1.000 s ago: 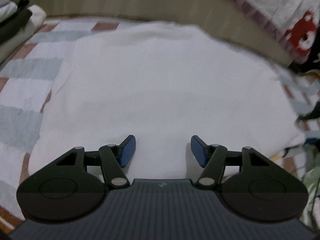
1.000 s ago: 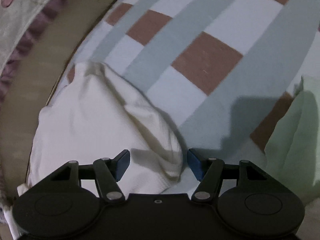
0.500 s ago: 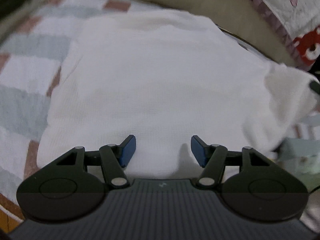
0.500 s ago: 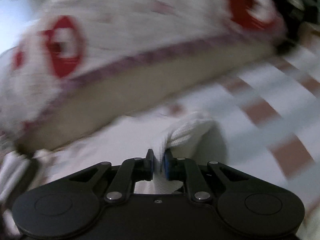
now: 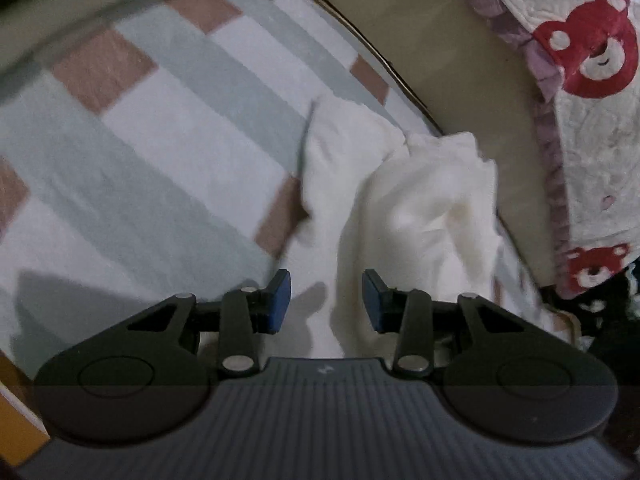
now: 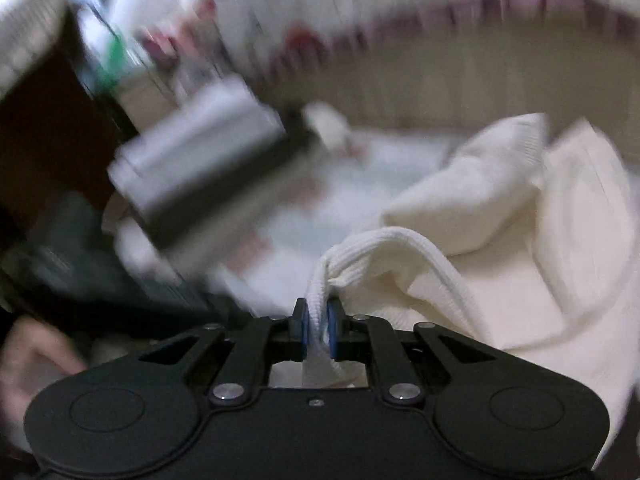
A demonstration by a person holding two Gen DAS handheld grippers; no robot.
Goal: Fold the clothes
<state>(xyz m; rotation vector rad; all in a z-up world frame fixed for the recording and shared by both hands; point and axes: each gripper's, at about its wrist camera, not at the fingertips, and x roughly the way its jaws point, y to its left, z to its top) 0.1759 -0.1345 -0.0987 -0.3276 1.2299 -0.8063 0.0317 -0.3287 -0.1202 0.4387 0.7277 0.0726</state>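
A white knitted garment (image 5: pixel 416 216) lies bunched on a bed cover (image 5: pixel 140 152) checked in grey, white and brown. In the left wrist view my left gripper (image 5: pixel 326 300) hovers over the garment's near part; its jaws are closing, a fold of white cloth stands between the blue pads (image 5: pixel 280 296) and they do not press on it. In the right wrist view my right gripper (image 6: pixel 318 328) is shut on the garment's ribbed edge (image 6: pixel 400 248), which rises from the jaws and trails to the right over the rest of the white garment (image 6: pixel 552 264).
A beige bed edge (image 5: pixel 460 80) and a white quilt with red bears (image 5: pixel 592 60) rise at the right. In the blurred right wrist view the other grey and black gripper body (image 6: pixel 200 160) and a hand (image 6: pixel 28 364) show at the left.
The garment, spread flat before, is now pulled into a bunch. My right gripper closed on its ribbed edge and swung away with it. My left gripper shifted and its jaws narrowed.
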